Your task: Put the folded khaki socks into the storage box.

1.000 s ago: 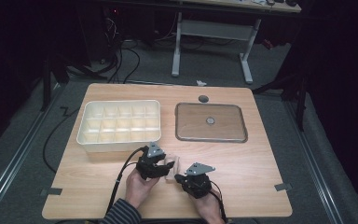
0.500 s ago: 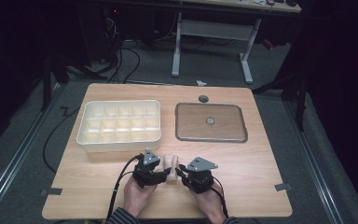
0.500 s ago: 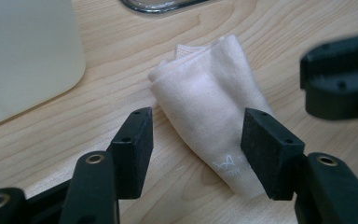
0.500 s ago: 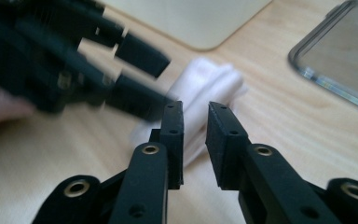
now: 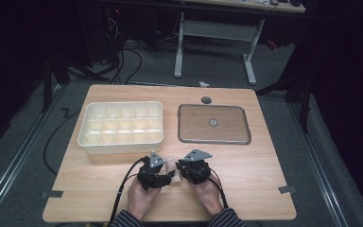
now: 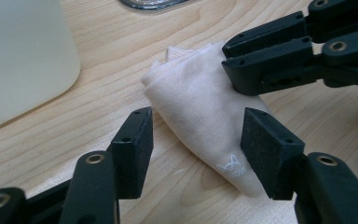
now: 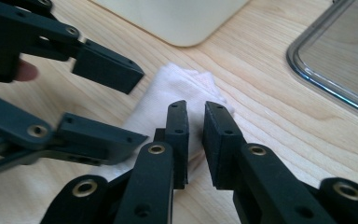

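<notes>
High view: wooden table (image 5: 264,189); compartmented white tray (image 5: 121,126) at back left, clear flat lid (image 5: 213,124) at back right, well apart. Left gripper (image 5: 163,177) and right gripper (image 5: 179,169) meet near the front edge over a small folded white cloth (image 5: 171,165), likely worked from both sides to fold or flatten it. Left gripper view: cloth (image 6: 205,116) lies on the table as a folded wedge between the left gripper (image 6: 196,140) jaws, which stand wide and clear of it, having just been opening; nothing held. Right gripper view: right gripper (image 7: 196,126) jaws have a narrow gap, having just been closing, poised over the cloth's (image 7: 177,88) edge; whether they pinch fabric cannot be told.
</notes>
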`<act>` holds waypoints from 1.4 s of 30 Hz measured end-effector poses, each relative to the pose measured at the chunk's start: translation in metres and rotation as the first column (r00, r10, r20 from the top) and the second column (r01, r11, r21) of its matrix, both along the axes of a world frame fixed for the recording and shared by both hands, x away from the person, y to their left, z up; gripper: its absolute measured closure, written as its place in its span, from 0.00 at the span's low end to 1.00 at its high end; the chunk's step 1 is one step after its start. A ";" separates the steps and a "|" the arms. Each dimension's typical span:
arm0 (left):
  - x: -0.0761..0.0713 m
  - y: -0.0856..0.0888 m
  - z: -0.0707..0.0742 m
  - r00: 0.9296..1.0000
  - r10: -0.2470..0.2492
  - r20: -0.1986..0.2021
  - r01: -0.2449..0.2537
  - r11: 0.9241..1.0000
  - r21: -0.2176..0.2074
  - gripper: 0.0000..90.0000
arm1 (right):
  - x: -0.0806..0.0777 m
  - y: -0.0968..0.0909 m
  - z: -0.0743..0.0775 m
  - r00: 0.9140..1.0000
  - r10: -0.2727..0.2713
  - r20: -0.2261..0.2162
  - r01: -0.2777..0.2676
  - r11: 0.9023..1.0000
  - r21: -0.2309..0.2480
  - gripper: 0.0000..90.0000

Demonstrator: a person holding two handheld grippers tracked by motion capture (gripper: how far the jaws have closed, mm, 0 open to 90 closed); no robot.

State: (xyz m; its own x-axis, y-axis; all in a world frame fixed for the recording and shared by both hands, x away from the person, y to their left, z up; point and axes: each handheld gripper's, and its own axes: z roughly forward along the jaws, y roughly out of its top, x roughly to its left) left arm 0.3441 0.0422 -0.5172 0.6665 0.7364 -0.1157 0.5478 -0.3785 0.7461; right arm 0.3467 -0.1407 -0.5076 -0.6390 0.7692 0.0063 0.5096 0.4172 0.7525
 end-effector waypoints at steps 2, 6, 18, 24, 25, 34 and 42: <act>0.001 0.000 -0.001 1.000 -0.001 0.001 0.001 1.000 0.001 0.49 | 0.003 -0.003 -0.003 1.000 0.000 -0.001 0.000 1.000 -0.001 0.89; 0.002 -0.002 -0.003 1.000 0.000 -0.002 0.000 1.000 0.003 0.48 | 0.006 -0.009 -0.009 1.000 0.002 -0.012 -0.002 1.000 0.005 0.88; 0.006 -0.003 -0.003 1.000 -0.007 0.014 0.006 0.999 0.041 0.46 | 0.007 -0.014 -0.017 1.000 -0.011 -0.016 0.011 1.000 0.010 0.88; 0.010 -0.001 -0.003 1.000 -0.001 0.002 0.001 0.999 0.040 0.45 | 0.007 -0.013 -0.017 1.000 -0.012 -0.013 0.012 1.000 0.009 0.88; 0.010 -0.001 -0.003 1.000 -0.001 0.001 0.001 0.999 0.041 0.45 | 0.007 -0.013 -0.017 1.000 -0.012 -0.014 0.012 1.000 0.009 0.88; 0.011 0.002 -0.002 1.000 0.004 -0.012 -0.004 1.000 0.017 0.46 | 0.007 -0.014 -0.017 1.000 -0.020 -0.012 0.020 1.000 0.019 0.82; 0.013 0.001 0.003 0.998 0.034 -0.050 -0.037 0.997 -0.068 0.42 | 0.002 -0.020 -0.008 0.999 -0.042 0.003 0.042 0.995 0.089 0.75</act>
State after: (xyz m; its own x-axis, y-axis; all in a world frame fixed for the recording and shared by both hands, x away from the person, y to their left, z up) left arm 0.3576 0.0432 -0.5145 0.6325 0.7485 -0.1992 0.5966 -0.3067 0.7416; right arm 0.3482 -0.1604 -0.5158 -0.6066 0.7917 0.0725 0.5212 0.3271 0.7883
